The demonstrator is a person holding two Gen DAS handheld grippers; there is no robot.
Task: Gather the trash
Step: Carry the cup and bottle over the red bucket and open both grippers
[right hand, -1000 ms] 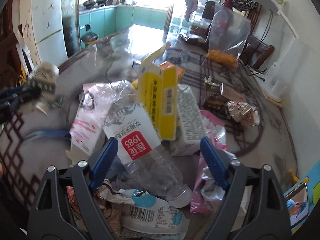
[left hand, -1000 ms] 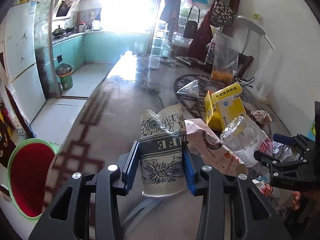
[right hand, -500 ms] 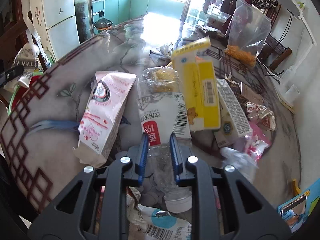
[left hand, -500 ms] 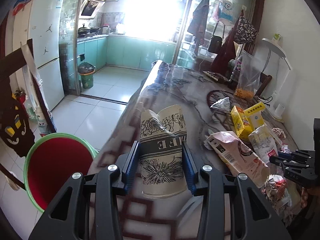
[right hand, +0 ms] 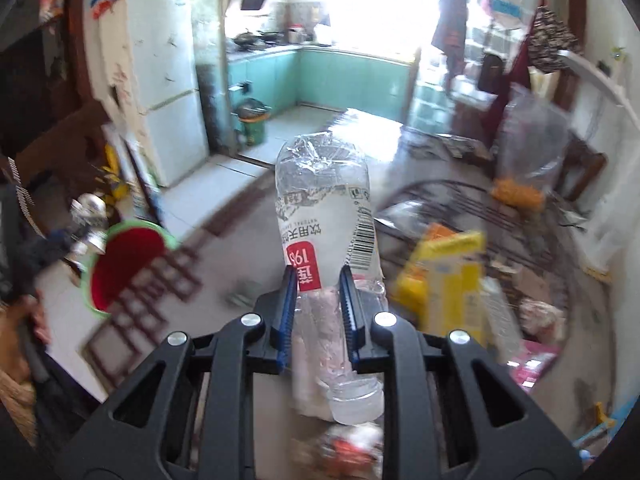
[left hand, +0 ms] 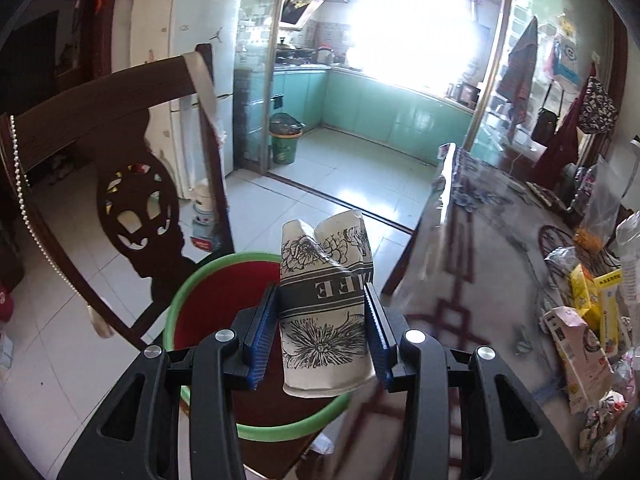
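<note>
Left gripper (left hand: 322,338): tilted downward, clamped on a crumpled paper cup (left hand: 326,308) (rim dented), held over the red bin (left hand: 224,304) just beyond its fingers.
Right gripper (right hand: 318,312): angled down, pinched tight on a crushed plastic bottle (right hand: 326,240), cap end toward the camera.
Table (right hand: 240,252): patterned, below and right of that gripper, with yellow cartons (right hand: 452,280) on it.
Room: white fridge (left hand: 196,80) beyond a dark chair (left hand: 120,168); teal kitchen cabinets (left hand: 380,108) behind.

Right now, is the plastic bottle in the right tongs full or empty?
Empty: the plastic bottle is clear and crumpled, no liquid visible, held cap-end toward the camera by the right tongs.
</note>
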